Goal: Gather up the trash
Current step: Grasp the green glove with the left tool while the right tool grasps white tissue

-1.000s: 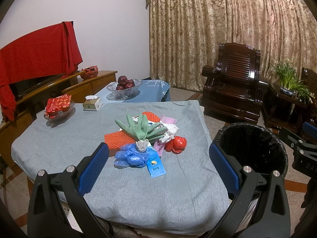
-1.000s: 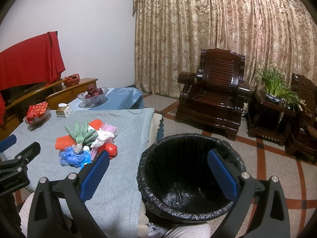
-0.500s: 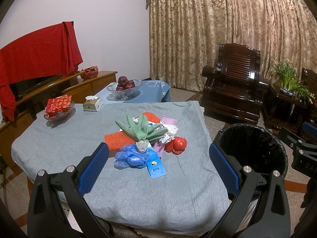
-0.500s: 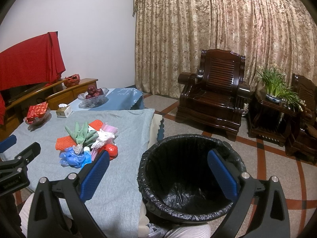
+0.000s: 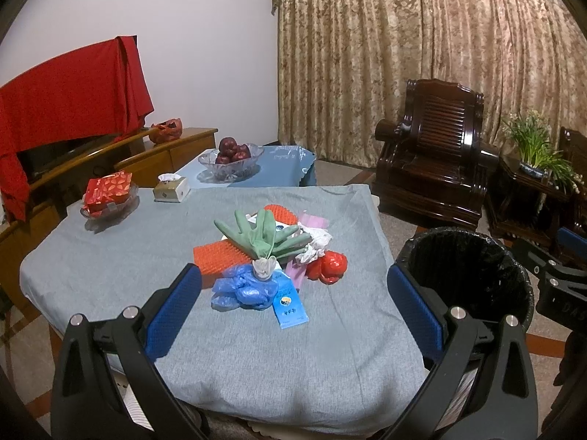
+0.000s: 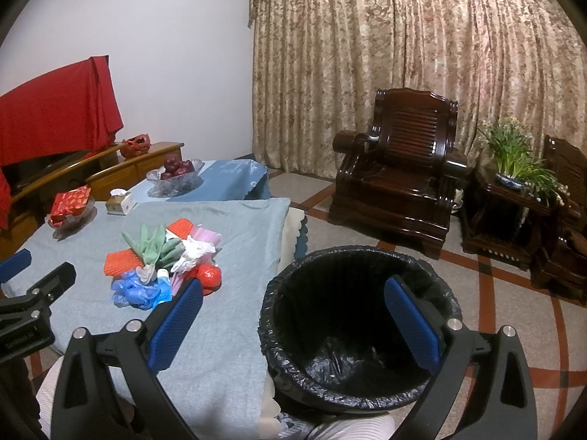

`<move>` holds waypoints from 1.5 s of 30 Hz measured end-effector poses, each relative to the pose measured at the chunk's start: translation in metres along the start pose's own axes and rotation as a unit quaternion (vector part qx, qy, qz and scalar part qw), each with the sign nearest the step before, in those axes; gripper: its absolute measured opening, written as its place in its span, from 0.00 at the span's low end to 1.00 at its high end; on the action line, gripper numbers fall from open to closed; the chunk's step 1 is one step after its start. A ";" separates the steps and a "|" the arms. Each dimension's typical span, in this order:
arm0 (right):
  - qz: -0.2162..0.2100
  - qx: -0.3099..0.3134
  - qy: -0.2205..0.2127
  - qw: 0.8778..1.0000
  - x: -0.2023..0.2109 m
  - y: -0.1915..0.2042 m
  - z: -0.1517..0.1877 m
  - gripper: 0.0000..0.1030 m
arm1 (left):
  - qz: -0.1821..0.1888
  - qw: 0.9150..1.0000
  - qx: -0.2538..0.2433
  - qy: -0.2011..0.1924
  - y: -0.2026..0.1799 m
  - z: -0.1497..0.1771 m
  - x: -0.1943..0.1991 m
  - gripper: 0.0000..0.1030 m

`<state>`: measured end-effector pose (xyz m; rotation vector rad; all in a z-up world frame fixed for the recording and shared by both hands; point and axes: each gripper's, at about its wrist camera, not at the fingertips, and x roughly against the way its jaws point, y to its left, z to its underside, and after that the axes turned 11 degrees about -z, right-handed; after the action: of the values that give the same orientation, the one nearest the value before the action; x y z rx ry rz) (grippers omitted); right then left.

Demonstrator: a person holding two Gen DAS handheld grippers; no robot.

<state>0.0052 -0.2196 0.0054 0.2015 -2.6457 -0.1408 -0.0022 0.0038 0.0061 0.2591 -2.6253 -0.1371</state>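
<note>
Left wrist view: your left gripper (image 5: 293, 304) hangs wide open, empty, before the trash pile (image 5: 273, 256). Your right gripper (image 6: 293, 315), equally spread and empty, faces the bin (image 6: 361, 330).

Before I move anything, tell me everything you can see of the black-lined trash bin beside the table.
The round trash bin lined with a crinkled black plastic bag stands upright on the tiled floor, close against the right edge of the grey-clothed table. The liner is folded over the rim all the way round. What shows of the inside is only loose, glossy folds of bag at the bottom; no trash is visible in it. The open right gripper hangs above its mouth without touching it.
</note>
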 end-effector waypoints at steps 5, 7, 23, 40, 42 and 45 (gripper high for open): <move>-0.008 0.008 0.001 1.000 -0.010 0.007 -0.002 0.94 | -0.007 1.000 0.003 0.004 0.008 0.000 -0.013 0.95; -0.014 0.013 0.004 1.000 -0.019 0.011 -0.002 0.94 | -0.014 1.000 0.008 0.005 0.015 0.001 -0.022 0.95; -0.103 0.034 0.066 0.992 -0.172 0.068 -0.004 0.94 | -0.083 0.994 0.026 0.071 0.082 0.027 -0.157 0.95; -0.149 0.040 0.142 0.978 -0.299 0.092 0.000 0.55 | -0.057 0.994 0.055 0.077 0.085 0.004 -0.241 0.94; -0.164 0.043 0.151 0.974 -0.306 0.093 0.002 0.45 | -0.051 0.994 0.053 0.078 0.079 0.001 -0.247 0.91; -0.194 0.044 0.165 0.966 -0.311 0.095 0.006 0.28 | -0.040 0.995 0.050 0.082 0.070 -0.003 -0.260 0.81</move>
<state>0.2633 -0.0740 -0.1285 0.7098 -2.2557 -0.1073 0.2116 0.1258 -0.1030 0.3931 -2.4636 -0.0102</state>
